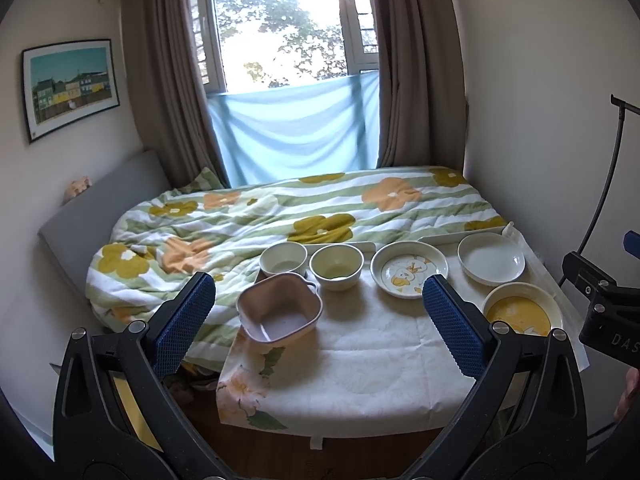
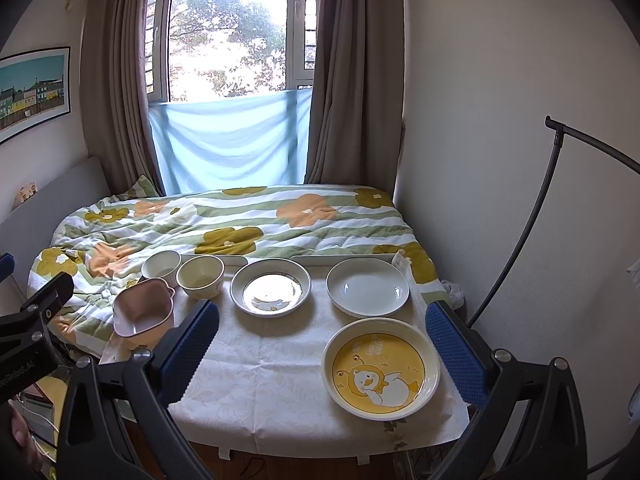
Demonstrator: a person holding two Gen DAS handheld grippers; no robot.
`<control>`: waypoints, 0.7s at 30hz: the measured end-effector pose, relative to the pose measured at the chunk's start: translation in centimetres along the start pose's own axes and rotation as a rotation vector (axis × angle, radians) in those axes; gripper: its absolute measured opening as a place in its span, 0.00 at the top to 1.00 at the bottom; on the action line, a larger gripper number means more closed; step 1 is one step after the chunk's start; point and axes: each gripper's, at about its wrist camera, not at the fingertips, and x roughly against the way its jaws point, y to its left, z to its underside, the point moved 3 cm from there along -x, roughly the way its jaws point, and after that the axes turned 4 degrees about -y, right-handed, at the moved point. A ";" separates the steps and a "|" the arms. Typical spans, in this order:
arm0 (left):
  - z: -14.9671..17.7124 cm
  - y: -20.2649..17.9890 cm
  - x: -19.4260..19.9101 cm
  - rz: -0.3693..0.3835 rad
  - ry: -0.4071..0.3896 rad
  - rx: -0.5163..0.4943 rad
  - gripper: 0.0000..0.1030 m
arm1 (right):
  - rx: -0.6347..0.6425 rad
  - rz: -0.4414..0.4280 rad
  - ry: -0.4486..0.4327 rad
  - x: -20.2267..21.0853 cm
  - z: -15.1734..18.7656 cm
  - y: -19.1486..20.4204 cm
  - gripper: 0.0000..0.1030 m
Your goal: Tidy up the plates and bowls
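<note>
Two claws poised above a cloth-covered table (image 2: 280, 380) pushed against a floral-quilted bed (image 1: 240, 216), dishes not yet stacked. Left gripper (image 1: 320, 320) spread wide, grasping nothing; right gripper (image 2: 320, 348) likewise released and empty. At 11 o'clock from the left claw, just beside its left pad: pink squarish bowl (image 1: 278, 312), tilted over the table's edge, eared handle toward 1 o'clock. Beyond it at 12 o'clock, two cream bowls (image 1: 336, 266) side by side, apart from each other. At 1 o'clock from the right claw, between its pads: yellow duck plate (image 2: 380, 368), lying flat, round, no long axis. Farther, at 12 o'clock, the white plate (image 2: 368, 286) and, at 11 o'clock, a rimmed cartoon plate (image 2: 271, 288). Bowls judged nearer the left hand, plates nearer the right. Lettering on the yellow plate too small to read; "DAS" visible on the right gripper's body in the left wrist view, rest cut off.
</note>
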 end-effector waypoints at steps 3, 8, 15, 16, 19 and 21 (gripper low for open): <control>0.0 0.0 0.0 0.001 0.000 0.000 0.00 | 0.001 0.000 0.000 0.0 0.0 0.0 0.00; -0.1 0.1 -0.2 0.006 0.000 -0.002 0.00 | 0.001 0.001 0.001 0.0 0.0 0.0 0.00; -0.1 0.0 -0.2 0.008 0.000 -0.001 0.00 | -0.001 0.002 0.002 -0.2 0.1 0.1 0.00; 0.0 0.0 -0.2 0.008 0.000 -0.001 0.00 | 0.000 0.001 0.002 -0.1 0.0 0.1 0.00; 0.0 0.1 -0.4 0.009 -0.001 0.000 0.00 | 0.001 0.002 0.003 -0.1 0.0 0.1 0.00; 0.0 0.1 -0.5 0.013 -0.001 -0.002 0.00 | 0.001 0.002 0.004 -0.2 0.1 0.2 0.00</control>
